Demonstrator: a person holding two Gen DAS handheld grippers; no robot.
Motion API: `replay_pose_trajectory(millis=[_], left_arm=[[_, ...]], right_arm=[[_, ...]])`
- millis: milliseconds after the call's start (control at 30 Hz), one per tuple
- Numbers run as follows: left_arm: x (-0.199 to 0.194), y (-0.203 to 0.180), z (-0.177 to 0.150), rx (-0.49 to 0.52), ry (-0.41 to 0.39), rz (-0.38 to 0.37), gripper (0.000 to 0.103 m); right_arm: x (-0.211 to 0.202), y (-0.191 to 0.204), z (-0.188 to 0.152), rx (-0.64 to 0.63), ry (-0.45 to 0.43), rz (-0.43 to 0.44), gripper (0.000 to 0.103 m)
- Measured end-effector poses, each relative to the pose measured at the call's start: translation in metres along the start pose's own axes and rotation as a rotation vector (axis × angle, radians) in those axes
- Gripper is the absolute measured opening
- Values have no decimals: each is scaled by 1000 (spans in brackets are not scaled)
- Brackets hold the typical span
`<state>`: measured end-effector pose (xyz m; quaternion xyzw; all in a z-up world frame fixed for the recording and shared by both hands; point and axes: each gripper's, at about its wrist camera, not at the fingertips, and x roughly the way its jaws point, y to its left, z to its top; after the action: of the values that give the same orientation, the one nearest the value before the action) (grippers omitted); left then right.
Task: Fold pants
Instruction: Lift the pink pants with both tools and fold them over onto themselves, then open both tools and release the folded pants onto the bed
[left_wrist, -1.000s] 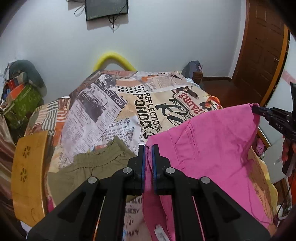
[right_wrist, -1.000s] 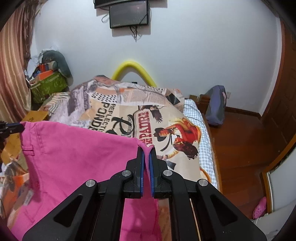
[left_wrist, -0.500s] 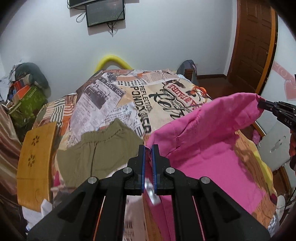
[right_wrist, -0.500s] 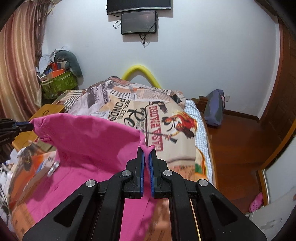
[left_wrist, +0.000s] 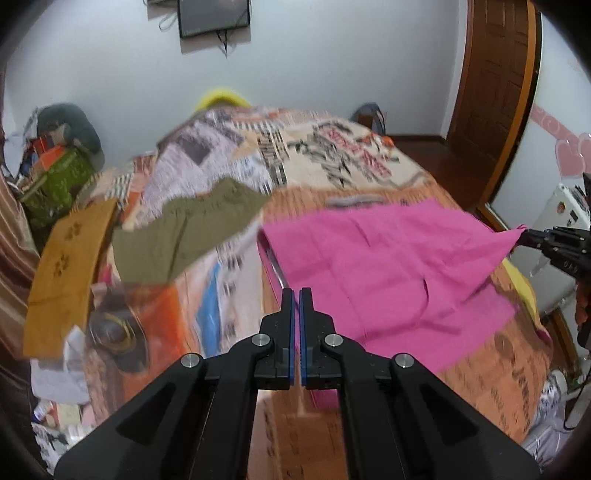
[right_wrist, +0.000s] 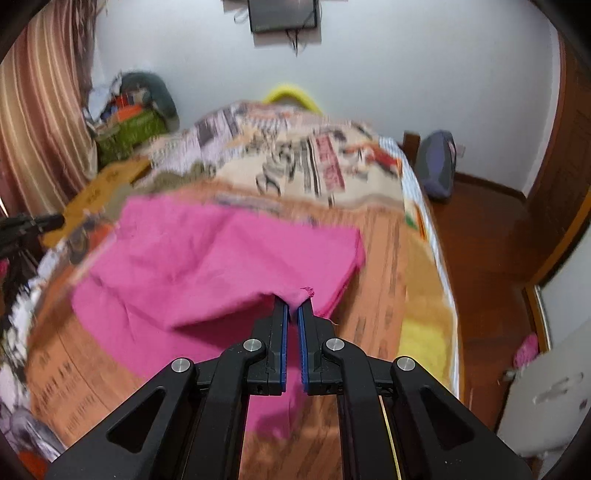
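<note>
I am clenching my right claw (right_wrist: 291, 306) on a corner of the bright pink cotton pants (left_wrist: 388, 266), half folded over near the foot edge of the newsprint-patterned bed (left_wrist: 332, 155), my left claw (left_wrist: 296, 295) pinched shut, seemingly empty, further folds remaining.

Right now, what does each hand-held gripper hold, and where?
Right hand-held gripper pinches a corner of the pink cloth pants. Left hand-held gripper is shut on nothing visible.

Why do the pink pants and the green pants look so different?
The pink pants are bright and pinched at a corner by the right gripper; the green pants are dull olive and nothing touches them. Pink lies nearer, green farther up. Both rest on the printed bedspread.
</note>
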<state>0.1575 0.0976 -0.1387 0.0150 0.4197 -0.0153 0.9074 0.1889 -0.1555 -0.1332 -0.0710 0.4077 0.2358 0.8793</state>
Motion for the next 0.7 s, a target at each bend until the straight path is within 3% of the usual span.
replay_pose_trajectory(millis=[200,367,500,700], left_arm=[[7,-17,-25,34,48,-14,2],[9,-30,-31,78,57,-14,4],[12,-43,-25,144,62,2,12],[24,-60,-16,227,84,-24,48]], right_arm=[[19,-7,-39,43,108,-36,5],[11,-11,-50,67,115,-55,33],[-10,-1,-43,31,40,-51,44],[-11,23,-30,-24,0,0,46]])
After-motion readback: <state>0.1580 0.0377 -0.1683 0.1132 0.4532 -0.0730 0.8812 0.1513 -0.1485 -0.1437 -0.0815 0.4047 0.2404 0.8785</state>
